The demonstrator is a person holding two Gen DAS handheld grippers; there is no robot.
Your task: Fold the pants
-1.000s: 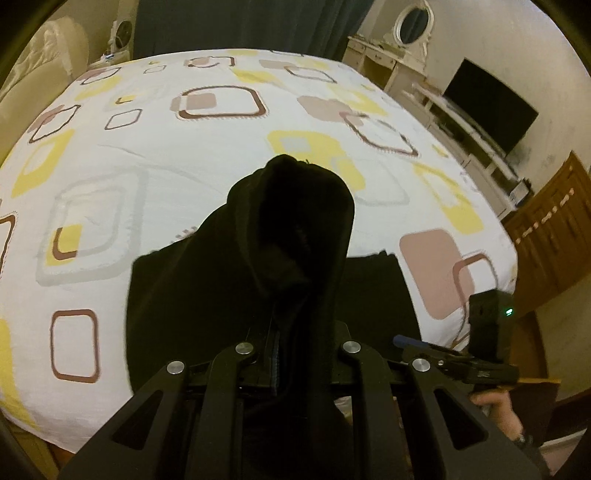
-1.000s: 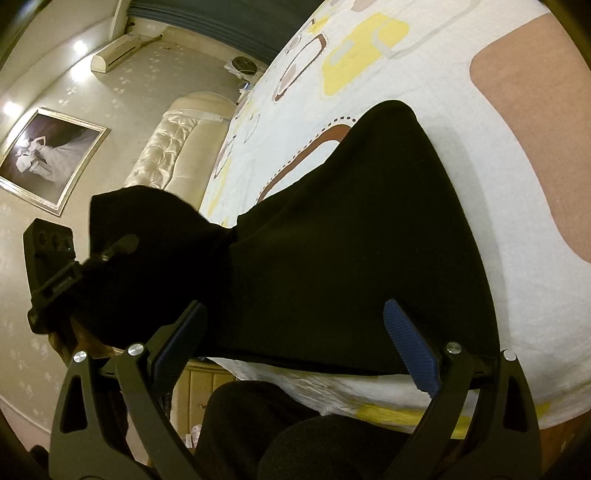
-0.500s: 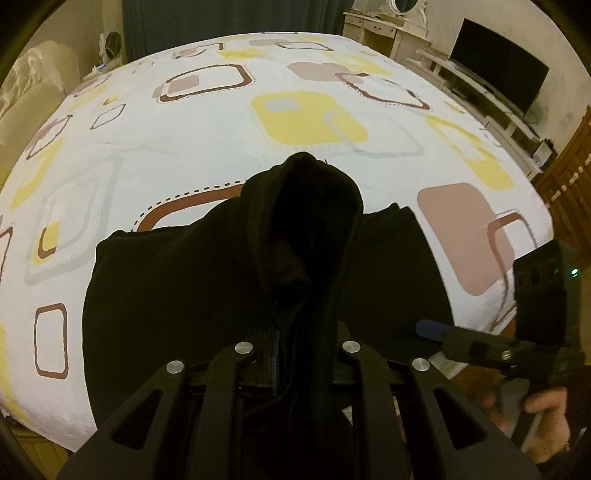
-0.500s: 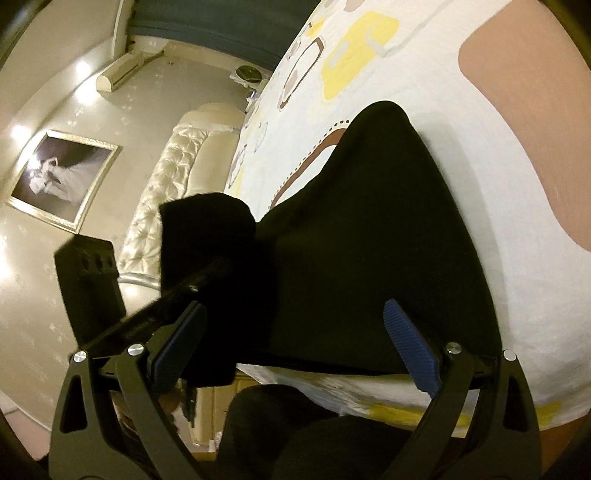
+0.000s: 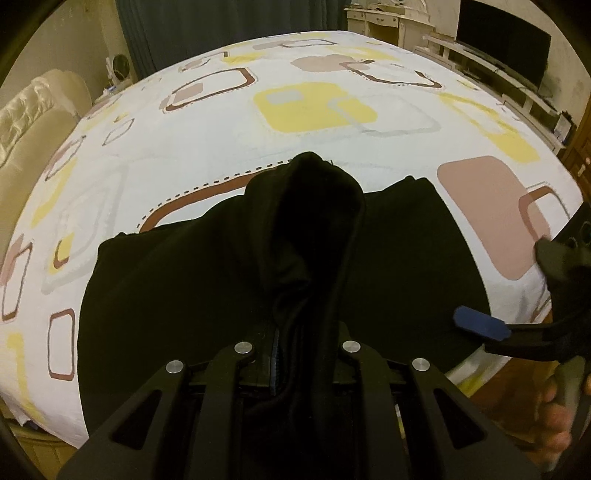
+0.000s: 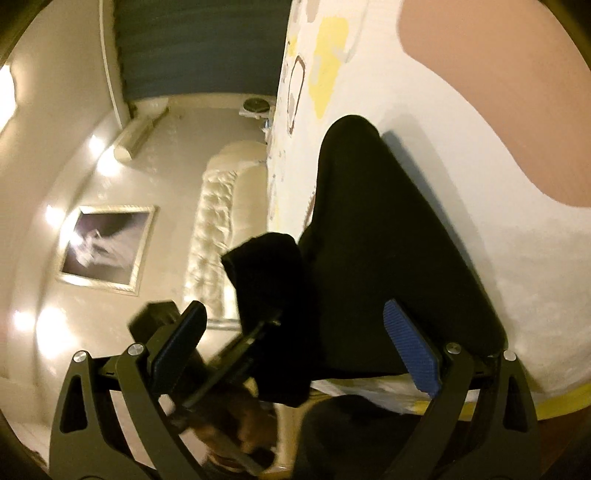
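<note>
The black pants (image 5: 184, 295) lie spread across the near part of the bed (image 5: 221, 140), which is covered with a white sheet printed with yellow, brown and pink rounded squares. Their lower edge reaches the near edge of the mattress.

The left tool (image 5: 295, 354) is closed on a bunch of the pants fabric. The cloth rises from between its fingers and stands in a dark hooded fold above the rest of the garment. In the right wrist view the same tool (image 6: 258, 332) appears at the lower left, blurred, with a lump of black fabric gripped at its tip and lifted off the bed.

The right tool (image 6: 299, 347) is spread wide, with nothing between its blue ribbed pads (image 6: 410, 347). One pad sits over the near edge of the pants, the other out over open room. In the left wrist view the right tool (image 5: 480, 328) comes in from the right edge, one blue pad over the right side of the pants near the mattress edge, with the person's hand (image 5: 554, 421) blurred below it.

Around the bed are a cream tufted headboard (image 5: 26, 125), dark curtains (image 5: 221, 22), a television (image 5: 502, 33) on a low white cabinet, and a framed picture (image 6: 107, 249) on the wall.
</note>
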